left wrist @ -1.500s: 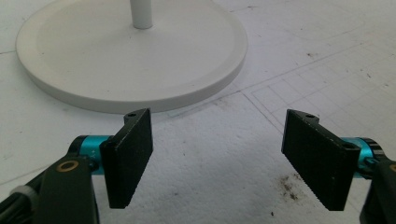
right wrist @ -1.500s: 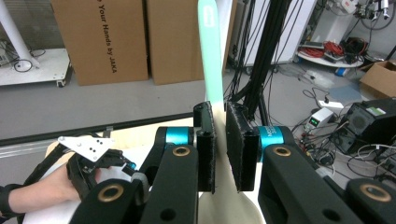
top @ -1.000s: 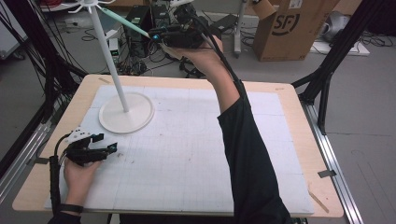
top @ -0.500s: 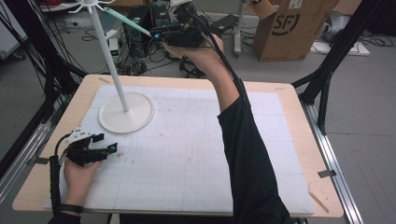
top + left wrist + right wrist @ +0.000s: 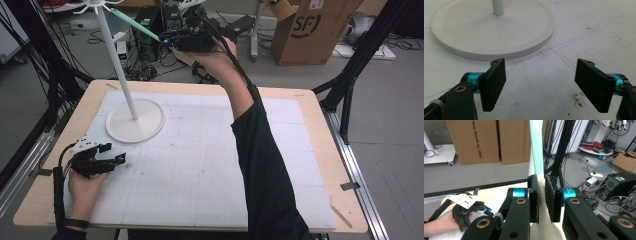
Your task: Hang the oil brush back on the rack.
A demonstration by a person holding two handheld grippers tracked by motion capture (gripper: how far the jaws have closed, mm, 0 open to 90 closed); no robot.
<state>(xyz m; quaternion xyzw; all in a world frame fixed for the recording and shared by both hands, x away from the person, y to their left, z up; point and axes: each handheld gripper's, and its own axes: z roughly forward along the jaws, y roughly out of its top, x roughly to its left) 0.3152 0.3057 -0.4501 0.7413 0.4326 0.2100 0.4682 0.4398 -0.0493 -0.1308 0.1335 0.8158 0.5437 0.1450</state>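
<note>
1. Nothing has shifted since the earlier frames: both my hands sit where they were, and the mint-green strip [image 5: 135, 22] hangs at the same slant.
2. My right gripper [image 5: 167, 39] is raised beyond the table's far edge, its jaws clamped on the strip's lower end; the pads squeeze it flat in the right gripper view [image 5: 535, 150].
3. I judge the strip light, thin and bendy, so I would grip it near the end and avoid twisting.
4. Its upper end reaches toward the hooks at the top of the white stand [image 5: 116, 57]. Whether it touches a hook, I cannot tell.
5. My left gripper [image 5: 114, 154] rests on the table mat [image 5: 200, 175], jaws apart and empty, just beside the stand's round base [image 5: 494, 32].
6. Only the pole stands close to the strip's path.
</note>
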